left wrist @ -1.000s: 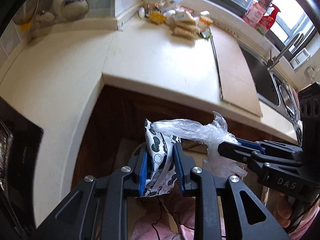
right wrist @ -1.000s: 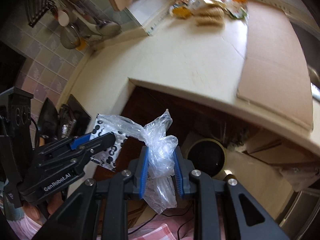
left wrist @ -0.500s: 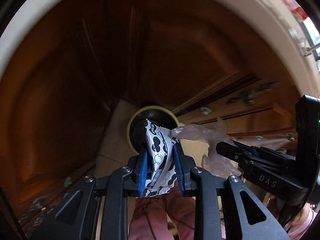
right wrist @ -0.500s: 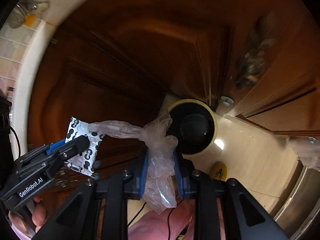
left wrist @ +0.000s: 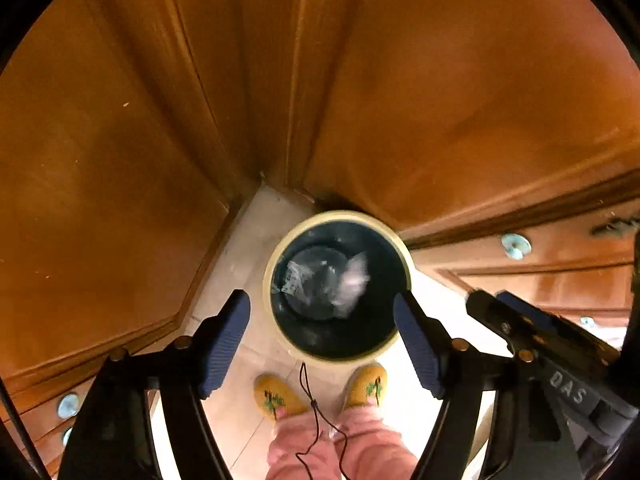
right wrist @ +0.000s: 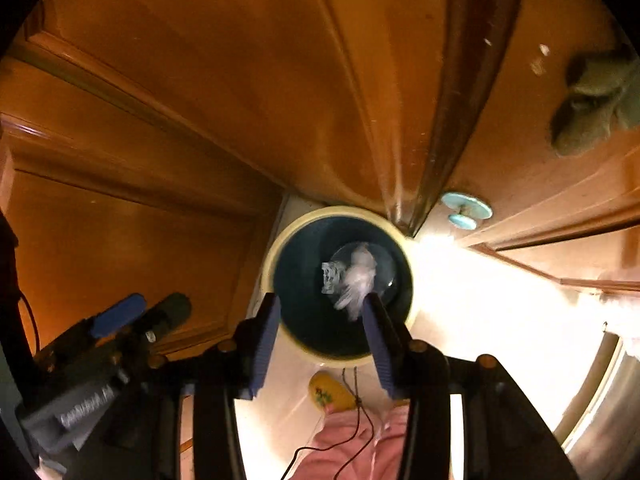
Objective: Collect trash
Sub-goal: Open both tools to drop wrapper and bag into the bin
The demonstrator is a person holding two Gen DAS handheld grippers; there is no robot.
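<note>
A round bin with a cream rim and a dark inside stands on the floor in the corner of the wooden cabinets. Within its mouth a black-and-white patterned wrapper and a clear plastic bag show blurred, free of any pad. Above the bin my left gripper has its jaws opening, nothing between them. My right gripper hangs beside it, jaws also opening and empty.
Brown cabinet doors close in on the bin on the left and behind, with pale blue knobs. A person's yellow slippers and pink trousers stand right before the bin on pale floor tiles.
Both grippers sank from counter height down over the bin. The left let go of the patterned wrapper and the right of the plastic bag; both pieces now lie within the bin's mouth.
</note>
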